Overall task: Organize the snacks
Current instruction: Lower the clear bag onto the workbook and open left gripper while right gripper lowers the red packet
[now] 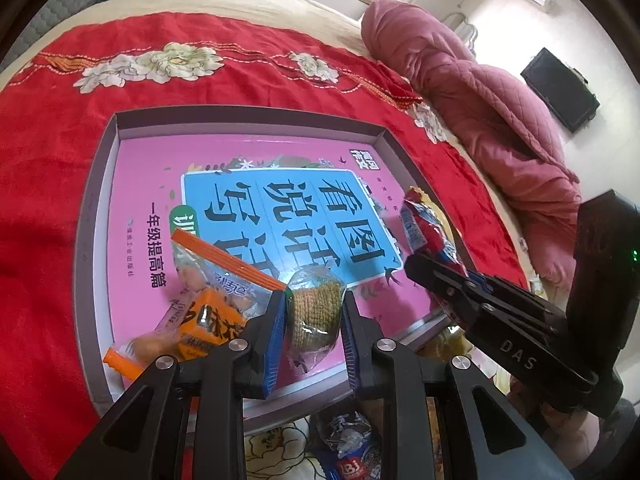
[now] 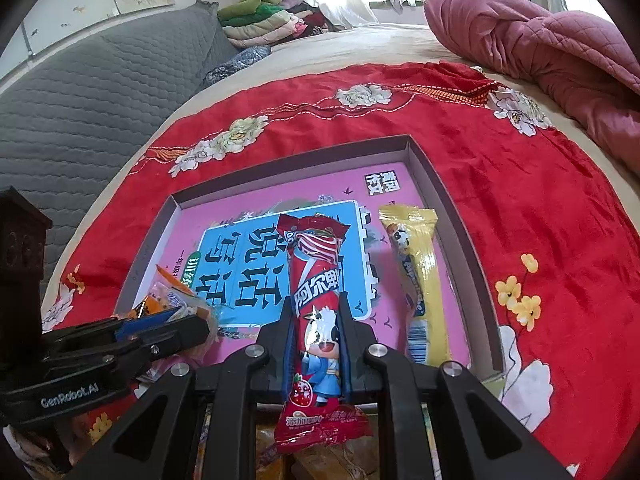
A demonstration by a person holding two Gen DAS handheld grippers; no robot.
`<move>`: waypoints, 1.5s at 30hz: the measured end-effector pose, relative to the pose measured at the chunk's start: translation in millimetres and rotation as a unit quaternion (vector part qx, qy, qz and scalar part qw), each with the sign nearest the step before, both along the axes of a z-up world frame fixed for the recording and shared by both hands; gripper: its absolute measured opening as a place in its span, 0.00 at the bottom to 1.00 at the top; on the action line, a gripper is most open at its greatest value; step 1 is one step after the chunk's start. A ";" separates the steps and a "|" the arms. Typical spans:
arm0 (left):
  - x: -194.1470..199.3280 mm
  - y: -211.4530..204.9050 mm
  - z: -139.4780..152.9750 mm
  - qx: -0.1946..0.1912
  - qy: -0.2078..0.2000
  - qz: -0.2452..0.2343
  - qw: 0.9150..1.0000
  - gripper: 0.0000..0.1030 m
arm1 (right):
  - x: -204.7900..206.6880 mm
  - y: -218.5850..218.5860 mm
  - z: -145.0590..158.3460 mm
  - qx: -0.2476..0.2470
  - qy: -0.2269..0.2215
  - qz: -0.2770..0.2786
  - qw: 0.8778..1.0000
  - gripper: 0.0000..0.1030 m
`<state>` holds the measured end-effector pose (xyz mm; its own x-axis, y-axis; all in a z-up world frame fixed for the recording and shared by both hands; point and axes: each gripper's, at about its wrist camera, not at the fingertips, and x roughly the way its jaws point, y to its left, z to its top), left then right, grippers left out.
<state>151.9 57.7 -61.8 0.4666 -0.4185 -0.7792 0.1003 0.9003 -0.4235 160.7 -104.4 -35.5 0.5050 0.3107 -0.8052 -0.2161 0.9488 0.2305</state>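
Note:
A shallow box [image 1: 100, 184] with a pink printed floor lies on a red floral blanket. My left gripper [image 1: 314, 300] is shut on a clear-wrapped round biscuit pack [image 1: 316, 308], over the box's near edge. An orange snack bag [image 1: 212, 300] lies in the box just to its left. My right gripper [image 2: 318, 320] is shut on a long red candy stick pack [image 2: 318, 308], held over the box's near side; it also shows in the left wrist view [image 1: 434, 236]. A yellow candy stick pack [image 2: 420, 280] lies in the box along its right wall [image 2: 448, 208].
More snack packets [image 1: 352, 452] lie on the blanket below the box's near edge. A pink quilt [image 2: 552, 48] is heaped at the right, a grey padded headboard [image 2: 100, 92] at the left. Folded clothes [image 2: 264, 16] are stacked at the back.

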 end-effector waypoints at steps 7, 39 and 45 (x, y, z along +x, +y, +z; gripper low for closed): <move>-0.7 -1.0 -0.2 0.003 0.005 -0.002 1.000 0.26 | 4.3 8.3 -10.7 -0.011 0.008 0.000 1.000 0.17; -3.4 -7.1 1.0 0.007 0.017 -0.011 1.000 0.41 | 1.6 4.6 -8.8 -0.006 0.020 0.000 1.000 0.22; -4.4 -5.6 4.4 0.006 0.016 -0.010 1.000 0.44 | 0.1 2.3 -4.2 -0.009 0.014 0.001 1.000 0.22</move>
